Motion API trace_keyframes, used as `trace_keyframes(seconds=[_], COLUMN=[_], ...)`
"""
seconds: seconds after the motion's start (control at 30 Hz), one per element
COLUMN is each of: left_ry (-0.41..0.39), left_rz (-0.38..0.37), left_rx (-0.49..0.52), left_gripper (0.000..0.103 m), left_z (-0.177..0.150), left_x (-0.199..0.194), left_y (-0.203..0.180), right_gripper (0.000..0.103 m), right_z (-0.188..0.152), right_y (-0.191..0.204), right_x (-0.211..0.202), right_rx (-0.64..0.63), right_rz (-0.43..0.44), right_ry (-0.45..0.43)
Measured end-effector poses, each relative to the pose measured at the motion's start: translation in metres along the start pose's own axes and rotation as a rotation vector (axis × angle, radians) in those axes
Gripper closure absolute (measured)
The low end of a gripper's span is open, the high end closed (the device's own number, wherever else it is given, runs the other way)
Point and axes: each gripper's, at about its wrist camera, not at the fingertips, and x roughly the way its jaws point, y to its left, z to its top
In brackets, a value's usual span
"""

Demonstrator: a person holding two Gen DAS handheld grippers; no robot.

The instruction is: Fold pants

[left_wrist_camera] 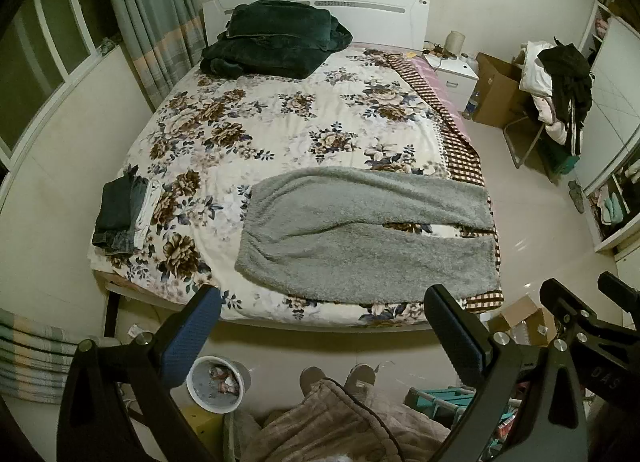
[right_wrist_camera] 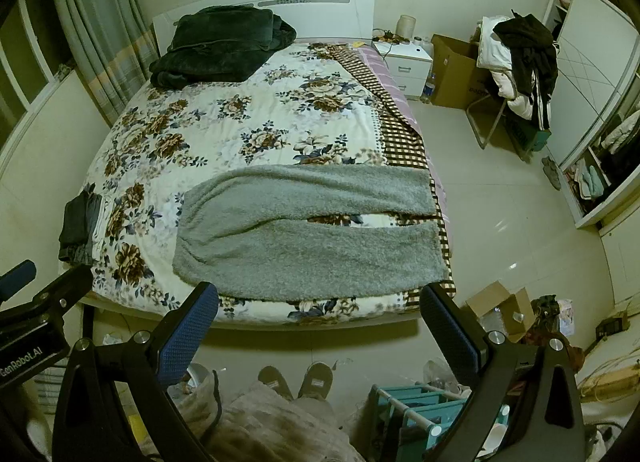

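Crosswise on the near end of the floral-quilted bed (left_wrist_camera: 280, 134) lie the grey fleece pants (left_wrist_camera: 360, 238), long axis running left to right: waistband at the left, both leg cuffs at the right, reaching the bed's right edge. Legs spread flat, side by side, touching near the crotch, with a narrow gap opening toward the cuffs where the quilt shows through. Fabric fuzzy, thick, unfolded.

Left gripper (left_wrist_camera: 320, 326) hangs above the foot of the bed, fingers wide apart, holding nothing. Right gripper (right_wrist_camera: 320, 322) likewise spread and empty, apart from the cloth.

Small stack of folded dark and white clothes (left_wrist_camera: 122, 214) sits at the bed's left edge, well apart from the pants. Dark green plush blanket (left_wrist_camera: 272, 38) heaped by the headboard. White bin (left_wrist_camera: 216, 382) on the floor below; person's slippered feet (right_wrist_camera: 296, 380) beside it.
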Motion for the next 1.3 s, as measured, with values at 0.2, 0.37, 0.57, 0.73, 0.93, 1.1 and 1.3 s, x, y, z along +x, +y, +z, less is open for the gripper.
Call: trace_keyframes(seconds=[0.2, 0.37, 0.57, 0.73, 0.93, 1.1, 1.3], left_ry=[0.001, -0.02, -0.127, -0.113, 0.0, 0.074, 0.13], left_rz=[-0.003, 0.009, 0.1, 0.134, 0.161, 0.217, 0.246], left_rx=[0.001, 0.006, 0.015, -0.043, -0.036, -0.019, 0.032], left_gripper=[0.0, 0.0, 0.0, 0.0, 0.0, 0.0, 0.0], left_z=[0.0, 0.004, 0.036, 0.077, 0.112, 0.152, 0.209], left_x=[-0.002, 0.0, 0.035, 0.109, 0.208, 0.295, 0.402], left_y=[-0.004, -0.009, -0.008, 0.008, 0.007, -0.008, -0.042], right_gripper=[0.001, 0.001, 0.001, 0.001, 0.001, 0.001, 0.001], right_z=[-0.002, -0.005, -0.005, 0.036, 0.084, 0.136, 0.201], right_y=[0.002, 0.004, 0.007, -0.021, -0.054, -0.091, -0.15], right_x=[0.002, 0.005, 0.038, 0.117, 0.238, 0.359, 0.529], right_rx=[0.002, 0.006, 0.069, 0.175, 0.228, 0.355, 0.518], right_rz=[0.001, -0.016, -0.078, -0.11, -0.144, -0.084, -0.036], right_ry=[0.002, -0.008, -0.051, -0.006, 0.11, 0.24, 0.38])
